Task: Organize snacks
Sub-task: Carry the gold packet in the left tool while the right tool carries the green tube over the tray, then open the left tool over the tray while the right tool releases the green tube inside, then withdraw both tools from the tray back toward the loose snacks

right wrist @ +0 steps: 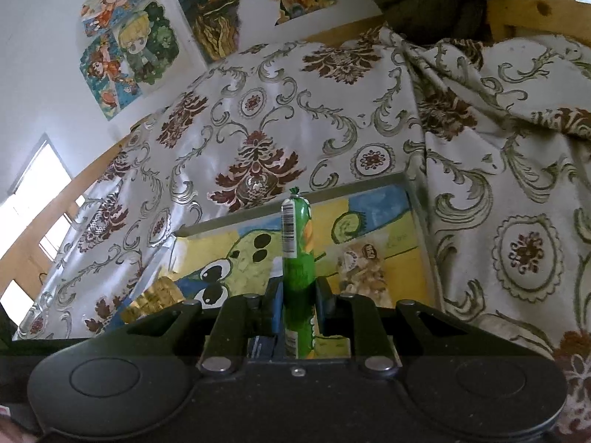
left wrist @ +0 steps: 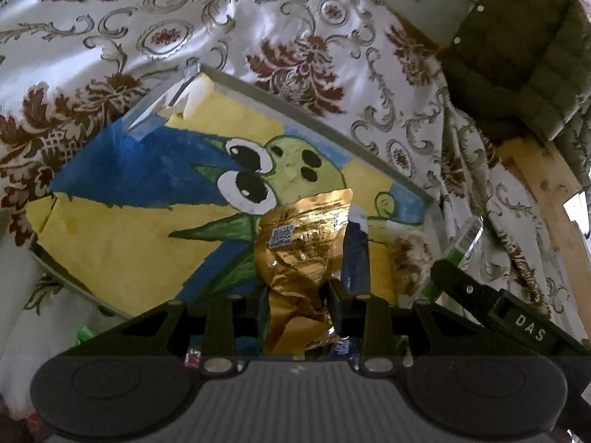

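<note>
both grippers loaded, both over the tray [left wrist: 236,85], a shallow clear box lined with a frog drawing, lying on the patterned cloth [left wrist: 332,37]. left gripper [left wrist: 297,295] pinches a crumpled gold pouch [left wrist: 295,243] at its lower end; the pouch's top juts out over the tray's middle, near the frog's mouth. right gripper [right wrist: 297,295] is clamped on a green stick pack [right wrist: 297,251], held upright, its twisted tip reaching up to the tray's far rim. a clear bag of pale snacks [right wrist: 364,269] already lies in the tray near its right wall, and a dark blue packet [left wrist: 354,254] sits just right of the pouch; whether it lies in the tray we cannot tell. we judge the step to be setting both items down inside. to do it well: lower until each item nearly touches the tray floor before spreading the jaws, so nothing bounces out over the low wall. lay the stick flat beside the clear bag, not on it. put the pouch in the bare left half of the tray. keep the two grippers apart; they are close above the tray.
</note>
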Motion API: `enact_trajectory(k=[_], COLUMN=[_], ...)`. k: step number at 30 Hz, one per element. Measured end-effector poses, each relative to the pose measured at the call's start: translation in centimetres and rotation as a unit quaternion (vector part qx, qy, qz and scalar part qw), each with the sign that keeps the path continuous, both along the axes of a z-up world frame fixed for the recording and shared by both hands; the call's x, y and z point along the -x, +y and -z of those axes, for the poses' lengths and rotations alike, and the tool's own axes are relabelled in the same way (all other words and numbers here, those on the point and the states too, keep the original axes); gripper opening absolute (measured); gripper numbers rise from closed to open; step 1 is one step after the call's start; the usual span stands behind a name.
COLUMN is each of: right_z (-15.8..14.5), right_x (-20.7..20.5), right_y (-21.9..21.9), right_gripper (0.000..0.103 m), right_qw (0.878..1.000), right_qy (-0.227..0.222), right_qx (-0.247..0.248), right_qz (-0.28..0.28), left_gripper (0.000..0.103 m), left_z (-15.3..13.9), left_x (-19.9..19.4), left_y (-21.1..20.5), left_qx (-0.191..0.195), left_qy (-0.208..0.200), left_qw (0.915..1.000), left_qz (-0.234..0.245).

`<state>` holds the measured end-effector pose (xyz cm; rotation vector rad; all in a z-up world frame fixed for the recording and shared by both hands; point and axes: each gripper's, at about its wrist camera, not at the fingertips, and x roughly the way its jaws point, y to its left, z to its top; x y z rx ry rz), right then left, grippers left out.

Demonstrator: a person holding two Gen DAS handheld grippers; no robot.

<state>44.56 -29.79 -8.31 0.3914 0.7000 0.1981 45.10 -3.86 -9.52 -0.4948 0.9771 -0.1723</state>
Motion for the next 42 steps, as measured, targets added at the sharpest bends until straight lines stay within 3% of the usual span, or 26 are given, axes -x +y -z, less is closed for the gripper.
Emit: enact_trajectory(k=[10,13,15,17,21,25,30,34,42], right_z=[1.0,0.9,0.6,0.4,-0.9,-2.7,-5.6,-7.9,-11.3], right_x=[-0.6,-0.5,-0.4,-0.3,0.5,1.8,4.0,6.7,11.6], right_y=[0.1,0.0,0.0,-0.1,-0.3,-0.6,-0.9,-0.4,0.2], right_gripper=[0.024,0.037,0.041,0.047,0.06,0.076,0.089,0.1,0.102], right_qw=[1.0,1.0,1.0,1.0,1.0,1.0,0.998,0.995,0.99], right_qy=[0.001,0.002,0.003,0.001,-0.01,-0.029,-0.056,-0.088,-0.118], right_qx=[0.0,0.004,0.006,0.004,0.006,0.008,0.008,0.051,0.074], right_qz=[0.0,0.002,0.002,0.002,0.004,0.008,0.016,0.007,0.01], left_gripper=[0.037,0.038,0.046,0.061,0.07,0.084,0.094,0.102,0.103], left_z=[0.6,0.4,0.2,-0.1,-0.8,-2.6,-5.2,-7.5,-10.8], left_x=[-0.8,-0.6,-0.4,-0.1,0.8,2.3,4.3,6.7,12.0], left_y=[-1.0,-1.4,-1.5,-1.4,-0.9,-0.4,0.3,0.7,0.7], left_qx=[-0.03,-0.039,-0.04,-0.034,-0.017,-0.019,-0.023,-0.048,-0.099], left_qy=[0.02,0.015,0.014,0.016,0.017,-0.004,-0.029,-0.069,-0.127], left_qw=[0.9993,0.999,0.999,0.9992,0.9997,0.9997,0.9987,0.9945,0.9829], left_qz=[0.013,0.014,0.016,0.009,-0.007,-0.017,-0.035,-0.063,-0.089])
